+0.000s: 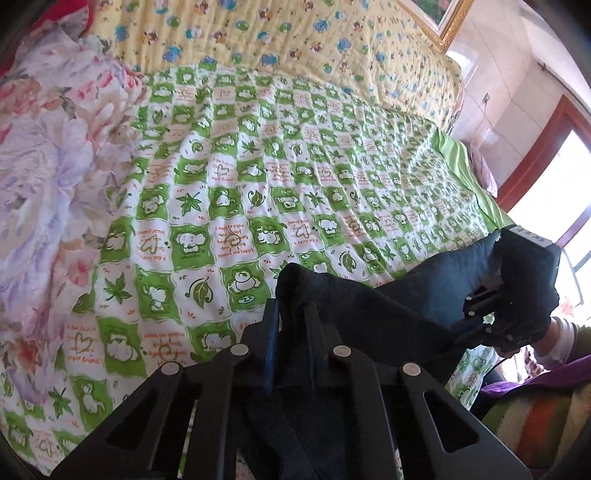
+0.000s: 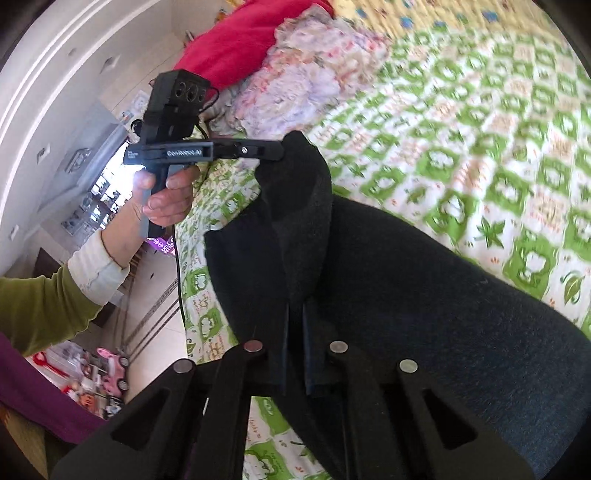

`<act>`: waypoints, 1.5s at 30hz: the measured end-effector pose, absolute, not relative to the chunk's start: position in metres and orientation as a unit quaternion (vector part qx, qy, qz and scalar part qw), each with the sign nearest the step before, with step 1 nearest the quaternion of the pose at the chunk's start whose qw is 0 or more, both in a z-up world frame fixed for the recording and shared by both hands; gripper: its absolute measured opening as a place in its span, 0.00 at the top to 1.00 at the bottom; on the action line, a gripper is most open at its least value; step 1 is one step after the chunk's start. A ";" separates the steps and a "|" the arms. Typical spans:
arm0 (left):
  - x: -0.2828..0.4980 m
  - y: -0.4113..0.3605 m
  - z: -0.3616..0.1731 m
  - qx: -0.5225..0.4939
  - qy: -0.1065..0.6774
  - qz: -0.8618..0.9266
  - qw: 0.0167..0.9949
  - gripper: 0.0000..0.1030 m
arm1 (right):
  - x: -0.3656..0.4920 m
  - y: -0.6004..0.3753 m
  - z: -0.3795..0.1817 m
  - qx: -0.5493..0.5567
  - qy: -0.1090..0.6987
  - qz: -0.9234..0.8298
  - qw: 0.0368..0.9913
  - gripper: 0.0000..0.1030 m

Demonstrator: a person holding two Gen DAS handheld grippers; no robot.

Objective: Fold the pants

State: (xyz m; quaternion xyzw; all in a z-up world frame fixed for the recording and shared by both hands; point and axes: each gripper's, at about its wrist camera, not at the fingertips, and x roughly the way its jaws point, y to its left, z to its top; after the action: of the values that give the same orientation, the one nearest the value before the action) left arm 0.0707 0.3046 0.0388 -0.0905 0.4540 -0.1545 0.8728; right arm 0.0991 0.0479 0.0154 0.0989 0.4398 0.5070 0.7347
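we hold the dark pants (image 2: 388, 280) lifted above the green checked quilt (image 1: 258, 177), our left gripper (image 1: 291, 306) and right gripper (image 2: 295, 317) each clamped on the cloth. on the quilt we read "makes me happy". beyond lie a floral blanket (image 1: 48, 155) and yellow quilt (image 1: 258, 33).

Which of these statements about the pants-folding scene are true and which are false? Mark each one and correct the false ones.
1. Both tongs grip the dark pants. True: left tongs, right tongs.
2. The pants lie flat, untouched. False: they are held up over the bed.
3. The bedspread is green-and-white checked. True.
4. The left tongs stand open. False: shut on fabric.
5. A red item lies beyond the floral quilt. True.
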 end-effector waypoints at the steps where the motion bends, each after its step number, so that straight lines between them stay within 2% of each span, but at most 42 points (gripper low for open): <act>1: 0.063 0.303 0.042 -0.086 0.449 -0.150 0.877 0.90 | 0.096 0.048 0.019 0.097 0.434 0.509 0.737 0.93; 9: 0.014 0.294 0.049 -0.105 0.411 -0.123 0.897 0.93 | 0.072 0.049 0.031 0.070 0.416 0.522 0.741 0.93; 22: -0.037 0.312 0.010 -0.210 0.378 -0.044 0.901 0.93 | 0.053 0.069 0.015 0.018 0.424 0.515 0.745 0.93; 31: -0.069 0.317 -0.003 -0.280 0.360 0.016 0.890 0.92 | 0.052 0.070 0.005 0.039 0.438 0.510 0.739 0.86; 33: -0.079 0.319 -0.003 -0.299 0.357 0.034 0.884 0.81 | 0.051 0.068 0.005 0.047 0.440 0.514 0.735 0.76; 34: -0.083 0.319 -0.003 -0.307 0.354 0.041 0.882 0.77 | 0.051 0.068 0.005 0.052 0.439 0.516 0.734 0.66; 35: -0.087 0.319 -0.001 -0.315 0.351 0.051 0.880 0.67 | 0.050 0.067 0.006 0.055 0.435 0.515 0.736 0.61; 36: -0.092 0.320 0.000 -0.324 0.348 0.057 0.878 0.59 | 0.049 0.066 0.008 0.056 0.431 0.515 0.739 0.61; 45: -0.120 0.306 0.020 -0.373 0.310 0.080 0.871 0.54 | 0.055 0.047 0.020 0.099 0.415 0.506 0.750 0.61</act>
State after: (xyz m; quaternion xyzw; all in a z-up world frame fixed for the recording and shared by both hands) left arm -0.1196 0.3063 0.0203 -0.3733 0.3098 0.0801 0.8708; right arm 0.0554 0.0467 0.0201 0.0985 0.4146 0.5064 0.7497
